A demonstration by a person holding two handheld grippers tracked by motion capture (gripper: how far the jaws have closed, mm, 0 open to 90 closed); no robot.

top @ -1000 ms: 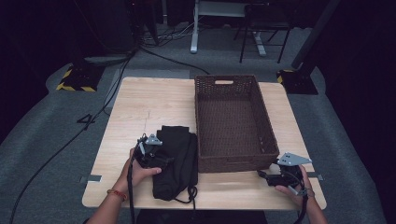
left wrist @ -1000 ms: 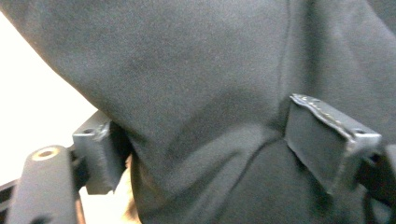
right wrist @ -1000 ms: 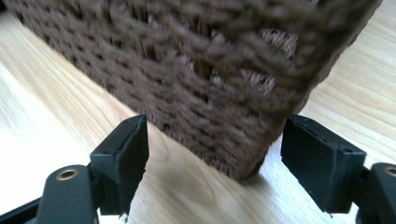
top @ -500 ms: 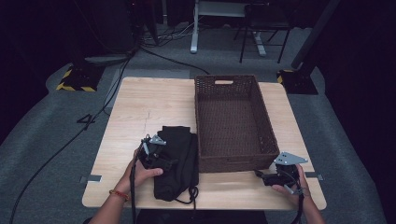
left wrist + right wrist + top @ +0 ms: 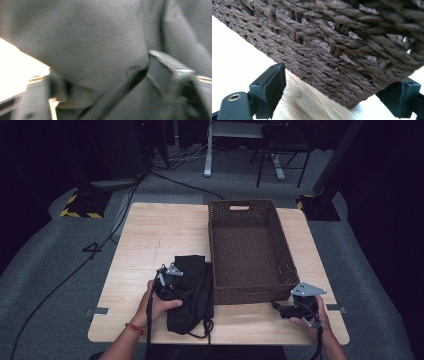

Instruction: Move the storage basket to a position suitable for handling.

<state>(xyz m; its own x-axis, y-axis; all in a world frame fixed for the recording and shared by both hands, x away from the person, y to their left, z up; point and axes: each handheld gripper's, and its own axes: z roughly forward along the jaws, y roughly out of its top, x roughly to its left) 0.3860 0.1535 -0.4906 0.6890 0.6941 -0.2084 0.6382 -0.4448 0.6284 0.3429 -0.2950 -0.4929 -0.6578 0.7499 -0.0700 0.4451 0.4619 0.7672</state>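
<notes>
A folded black garment [image 5: 192, 292] lies on the wooden table [image 5: 155, 235], just left of a brown wicker basket [image 5: 247, 250]. My left gripper [image 5: 176, 287] rests on the garment's left part. In the left gripper view, dark fabric [image 5: 100, 45] bulges between my left gripper's [image 5: 105, 82] jaws and touches both; these jaws have just been closing on that fold. My right gripper [image 5: 280, 308] sits by the basket's near right corner. Its jaws have just been opening and stand wide in the right gripper view [image 5: 337, 100], with the basket's bottom corner [image 5: 347, 97] between them and untouched.
The basket is empty, and its near wall [image 5: 250, 295] stands close to the table's front edge. A drawstring [image 5: 206, 327] trails from the garment's near end. Bare wood lies on the far left [image 5: 150, 225]. Cables, a chair and a desk frame stand on the floor beyond.
The left hand and its gripper have edged slightly right onto the garment. The right hand has stayed at the basket's near right corner.
</notes>
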